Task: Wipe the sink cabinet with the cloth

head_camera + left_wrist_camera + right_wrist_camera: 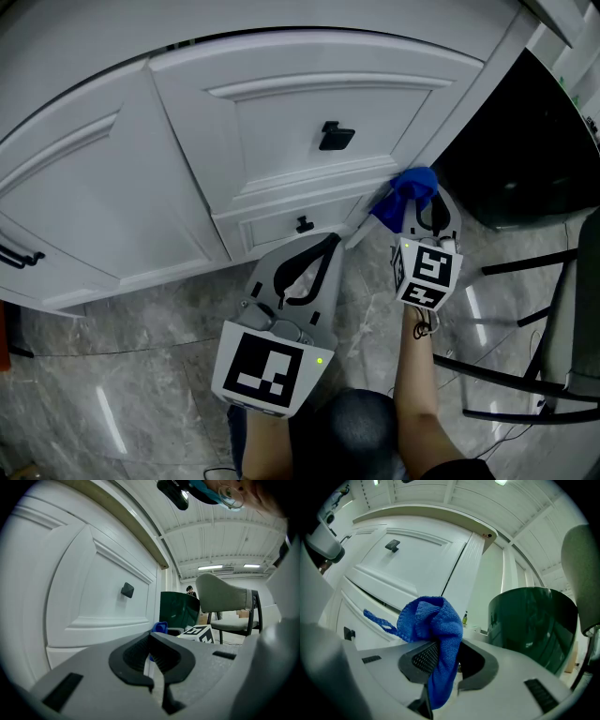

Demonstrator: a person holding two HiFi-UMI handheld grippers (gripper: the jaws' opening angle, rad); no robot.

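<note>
Pinching blue cloth (436, 625) between fingers of right gripper (442, 662), beside white sink cabinet (281, 122), left gripper (151, 654) fingers pressed together

What is shown appears to be a mock-up domestic corner set inside a large hall. A white panelled sink cabinet (309, 112) fitted with a black knob (336, 137) is stood on a grey marble-look floor (141, 375). Beyond it, a high ribbed white ceiling (234, 536) hung with fluorescent strip lights (210, 567) is seen, and a grey padded chair (225, 599) is placed in open space.
</note>
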